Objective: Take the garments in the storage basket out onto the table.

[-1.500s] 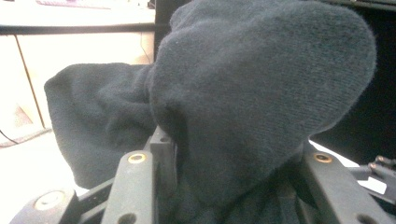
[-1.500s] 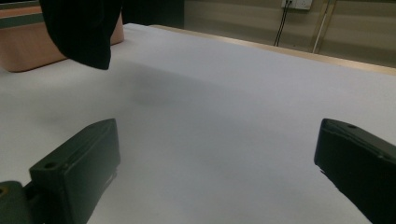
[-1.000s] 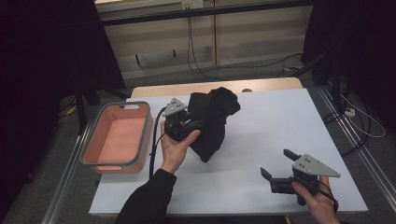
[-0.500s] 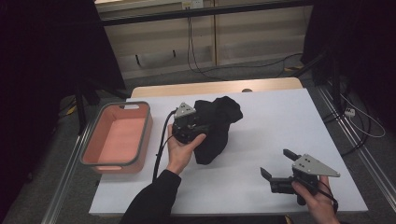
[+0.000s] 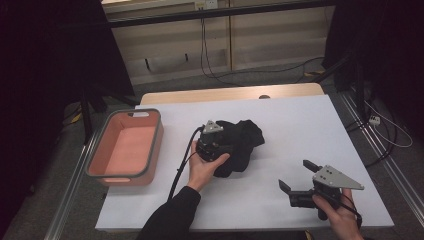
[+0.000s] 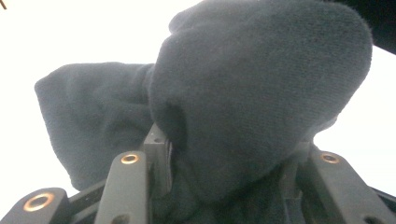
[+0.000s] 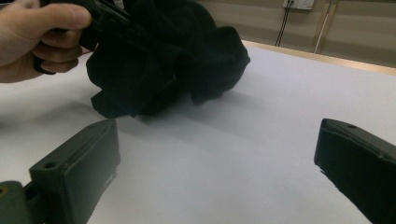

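The left tool [image 5: 226, 150] is holding the black cloth [image 5: 246, 141], just to the right of the pink tray [image 5: 159, 145]. In the left gripper view the bunched fabric is filling the whole gap between the two jaws and bulging out above them, so the jaws are standing about half open, pressing on a thick fold and not on a thin edge. The lower part of the cloth is lying on the white surface [image 5: 310, 125], and the rest is hanging loosely from the grip. I am judging that the cloth is being taken by its middle lump because this gives the jaws enough material to hold.

The left hand [image 5: 202, 170] is wrapping around the tool body from the side nearer to the person, keeping the jaws pointing away from the tray, into the cloth.

The right tool [image 5: 297, 175] is resting low over the surface, well apart from the tray and beyond the cloth as counted from it. Its jaws are standing wide and nothing is between them. It is pointing toward the cloth, so it seems to be waiting for its turn, perhaps to take a free edge
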The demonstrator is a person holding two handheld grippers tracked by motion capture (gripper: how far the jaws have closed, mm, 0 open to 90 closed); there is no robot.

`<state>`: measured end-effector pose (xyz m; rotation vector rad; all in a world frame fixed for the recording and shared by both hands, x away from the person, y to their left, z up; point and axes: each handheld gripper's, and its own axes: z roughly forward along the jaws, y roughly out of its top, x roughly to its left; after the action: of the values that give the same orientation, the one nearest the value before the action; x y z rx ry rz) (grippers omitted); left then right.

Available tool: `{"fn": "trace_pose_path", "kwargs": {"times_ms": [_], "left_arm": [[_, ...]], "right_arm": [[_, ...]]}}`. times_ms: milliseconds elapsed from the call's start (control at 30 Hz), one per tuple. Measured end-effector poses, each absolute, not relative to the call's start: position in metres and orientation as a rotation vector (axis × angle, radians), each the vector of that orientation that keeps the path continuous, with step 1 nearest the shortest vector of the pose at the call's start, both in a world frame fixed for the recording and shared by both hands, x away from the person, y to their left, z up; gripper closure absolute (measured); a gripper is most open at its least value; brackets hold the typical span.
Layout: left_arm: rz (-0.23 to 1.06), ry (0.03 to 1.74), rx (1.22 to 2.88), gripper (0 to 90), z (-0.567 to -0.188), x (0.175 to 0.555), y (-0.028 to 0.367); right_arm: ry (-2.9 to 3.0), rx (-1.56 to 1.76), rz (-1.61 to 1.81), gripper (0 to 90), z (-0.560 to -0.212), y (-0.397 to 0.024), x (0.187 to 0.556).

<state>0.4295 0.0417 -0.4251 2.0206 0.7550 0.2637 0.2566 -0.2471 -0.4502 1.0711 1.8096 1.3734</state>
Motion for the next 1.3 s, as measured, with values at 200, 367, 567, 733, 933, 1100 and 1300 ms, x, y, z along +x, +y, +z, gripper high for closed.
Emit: {"fn": "trace_pose_path", "kwargs": {"times_ms": [200,367,567,733,933,1100,1300], "left_arm": [[0.264,0.76,2.069,51.1,-0.441,0.432,0.037],[0.236,0.748,2.11,48.9,-0.451,0.434,0.033],[0.227,0.731,2.125,45.4,-0.459,0.435,0.028],[0.26,0.683,2.129,44.6,-0.463,0.437,0.026],[0.259,0.69,2.123,36.4,-0.461,0.436,0.026],[0.286,0.676,2.118,27.0,-0.458,0.433,0.026],[0.268,0.689,2.081,11.6,-0.452,0.432,0.029]], "right_arm": [[1.813,1.068,1.372,0.0,-0.45,-0.247,0.257],[1.814,1.069,1.372,0.0,-0.45,-0.247,0.257],[1.823,1.069,1.373,0.0,-0.451,-0.246,0.257],[1.827,1.065,1.369,0.0,-0.451,-0.246,0.257],[1.826,1.071,1.37,0.0,-0.451,-0.247,0.257],[1.826,1.07,1.37,0.0,-0.451,-0.247,0.257],[1.824,1.064,1.371,0.0,-0.45,-0.246,0.256]]}}
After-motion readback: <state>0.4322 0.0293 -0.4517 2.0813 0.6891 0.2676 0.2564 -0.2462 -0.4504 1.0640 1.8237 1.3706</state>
